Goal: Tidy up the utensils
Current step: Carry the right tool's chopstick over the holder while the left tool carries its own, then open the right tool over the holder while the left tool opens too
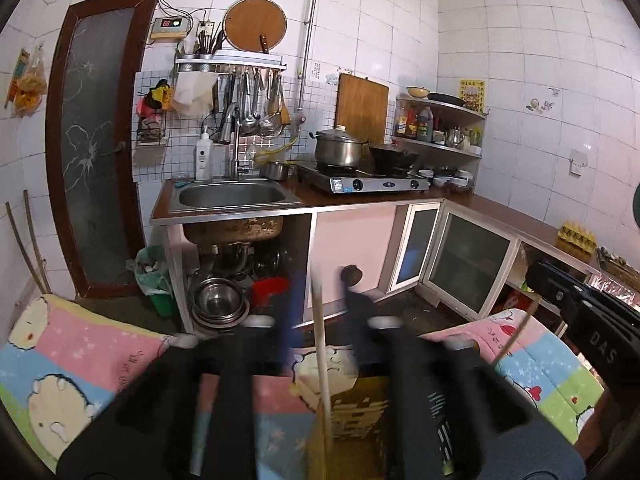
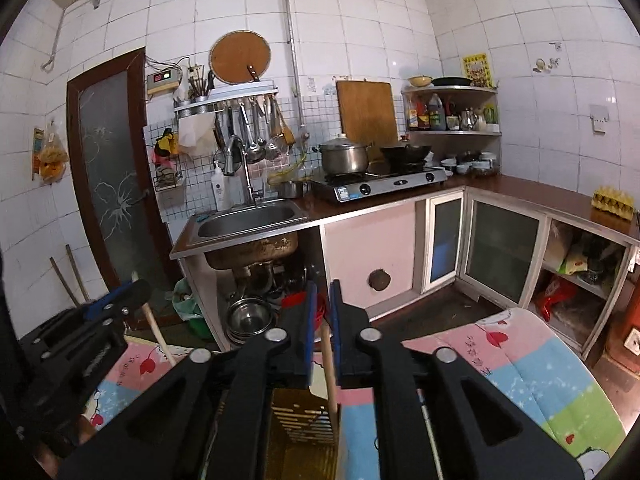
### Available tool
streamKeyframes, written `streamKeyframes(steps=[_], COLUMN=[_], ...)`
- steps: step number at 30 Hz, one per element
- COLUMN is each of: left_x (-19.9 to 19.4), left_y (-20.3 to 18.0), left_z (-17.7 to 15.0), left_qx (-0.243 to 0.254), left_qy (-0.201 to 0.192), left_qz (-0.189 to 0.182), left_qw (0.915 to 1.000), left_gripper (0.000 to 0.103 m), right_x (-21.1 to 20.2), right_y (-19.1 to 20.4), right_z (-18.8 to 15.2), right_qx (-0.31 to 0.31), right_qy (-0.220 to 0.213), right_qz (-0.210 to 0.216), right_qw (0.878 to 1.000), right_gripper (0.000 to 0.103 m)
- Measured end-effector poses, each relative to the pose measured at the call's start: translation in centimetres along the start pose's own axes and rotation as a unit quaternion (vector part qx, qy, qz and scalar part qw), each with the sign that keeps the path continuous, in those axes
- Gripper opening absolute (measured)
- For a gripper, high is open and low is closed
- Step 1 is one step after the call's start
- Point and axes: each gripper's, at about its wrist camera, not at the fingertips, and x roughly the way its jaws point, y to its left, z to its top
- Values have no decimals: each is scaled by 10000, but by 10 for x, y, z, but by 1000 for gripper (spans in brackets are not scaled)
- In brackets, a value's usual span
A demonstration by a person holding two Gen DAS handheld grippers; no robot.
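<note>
My left gripper (image 1: 320, 300) is blurred; a pale wooden stick (image 1: 322, 352) runs between its fingers, which stand apart, down toward a yellow slotted utensil holder (image 1: 352, 412) on the colourful cloth. My right gripper (image 2: 322, 312) has its blue-padded fingers close around a pale wooden stick (image 2: 329, 368) that stands in the yellow slotted holder (image 2: 304, 420). The left gripper shows at the left of the right wrist view (image 2: 116, 300) with a wooden handle (image 2: 158, 328) by it. The right gripper's body shows at the right of the left wrist view (image 1: 580, 304).
A cartoon-print cloth (image 2: 540, 368) covers the surface below. Ahead is a counter with a steel sink (image 1: 232, 196), a gas stove (image 1: 360, 180) with a pot and wok, hanging ladles (image 1: 252, 104), open cabinets with steel bowls (image 1: 218, 304), and an egg tray (image 2: 612, 200).
</note>
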Motion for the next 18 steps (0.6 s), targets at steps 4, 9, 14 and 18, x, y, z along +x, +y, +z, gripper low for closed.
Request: streamKeyframes(steps=[4, 9, 14, 18], left_x=[-39, -80, -121, -135], left_y=[9, 30, 51, 63], left_z=[6, 2, -26, -62], left_qx=[122, 132, 92, 12], left_qy=[-234, -125, -104, 282], left_qz=[284, 514, 694, 801], left_qw=[9992, 9985, 9975, 9964], left_gripper=[78, 92, 98, 98], right_x=[-22, -51, -89, -114], right_y=[-7, -15, -19, -19], right_z=[5, -5, -34, -68], right_qx=[83, 133, 152, 50], right_qy=[-23, 134, 316, 510], right_qz=[-165, -289, -345, -423], right_qw=[9998, 9994, 9988, 9978], right_gripper=[74, 74, 78, 78])
